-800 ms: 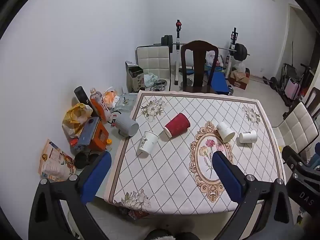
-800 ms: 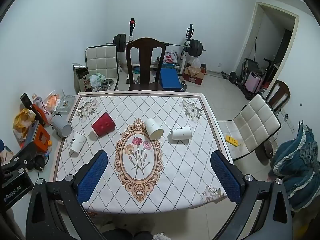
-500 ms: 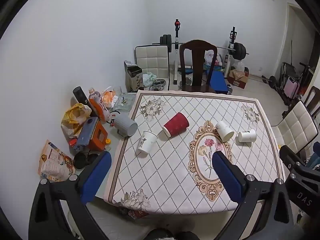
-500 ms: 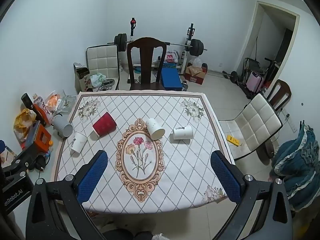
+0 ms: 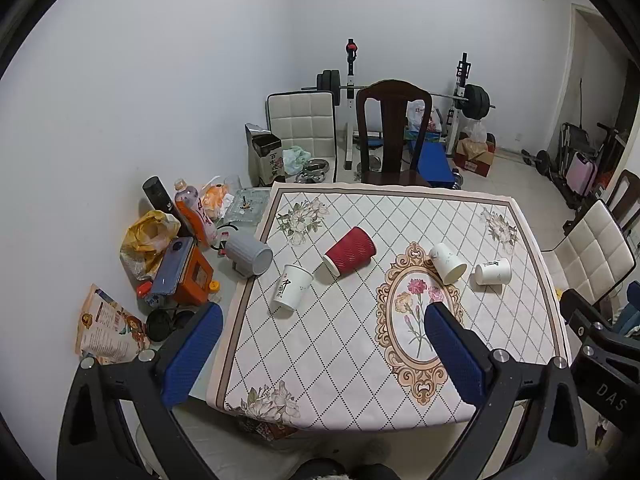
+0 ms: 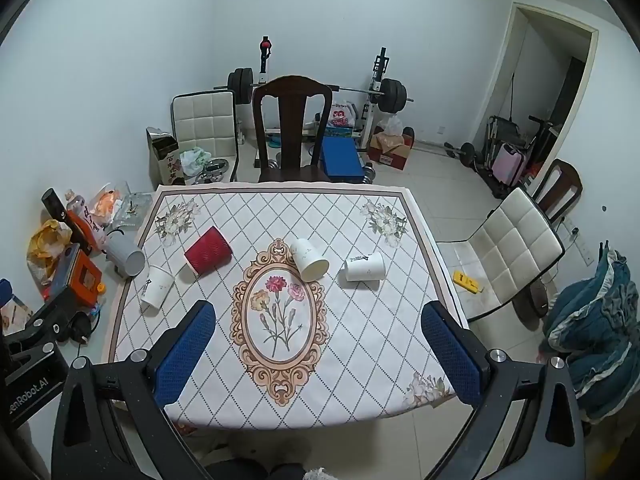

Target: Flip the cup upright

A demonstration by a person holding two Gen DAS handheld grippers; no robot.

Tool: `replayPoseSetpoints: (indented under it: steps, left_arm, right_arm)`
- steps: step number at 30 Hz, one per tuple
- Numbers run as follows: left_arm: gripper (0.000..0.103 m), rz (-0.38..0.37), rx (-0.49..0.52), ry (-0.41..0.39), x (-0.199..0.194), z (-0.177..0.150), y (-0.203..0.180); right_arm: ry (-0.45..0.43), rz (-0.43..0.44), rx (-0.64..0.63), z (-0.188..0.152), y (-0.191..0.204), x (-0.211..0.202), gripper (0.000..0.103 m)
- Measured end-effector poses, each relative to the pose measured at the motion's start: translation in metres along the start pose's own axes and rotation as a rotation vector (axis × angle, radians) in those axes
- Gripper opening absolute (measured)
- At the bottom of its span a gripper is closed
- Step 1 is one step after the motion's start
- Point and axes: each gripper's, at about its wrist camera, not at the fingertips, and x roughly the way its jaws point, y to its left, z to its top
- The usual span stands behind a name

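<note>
Several paper cups lie on their sides on the table's patterned cloth (image 5: 328,344). A red ribbed cup (image 5: 350,251) lies left of centre; it also shows in the right wrist view (image 6: 208,250). A white cup with black lettering (image 5: 291,288) (image 6: 157,285) lies at the left edge. Two more white cups (image 5: 448,263) (image 5: 493,271) lie to the right, also in the right wrist view (image 6: 309,259) (image 6: 365,266). My left gripper (image 5: 324,354) and right gripper (image 6: 318,350) are open, empty, high above the near table edge.
A dark wooden chair (image 6: 294,128) stands at the far table edge. A grey cup (image 5: 250,255), bottles and bags clutter a side surface at the left. A white padded chair (image 6: 516,248) stands to the right. Weight equipment fills the back wall.
Both grippers have drifted slightly; the table and cups sit a little differently in each view. Nothing was grasped and the cups have not moved.
</note>
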Motion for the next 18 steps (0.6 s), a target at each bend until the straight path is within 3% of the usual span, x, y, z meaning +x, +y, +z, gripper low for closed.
replayPoseSetpoints:
  steps: [18]
  left_arm:
    - [0.103, -0.005, 0.006, -0.003, 0.0007, 0.0051, -0.0036]
  right_arm:
    - [0.003, -0.003, -0.001, 0.0024, 0.0012, 0.0024, 0.103]
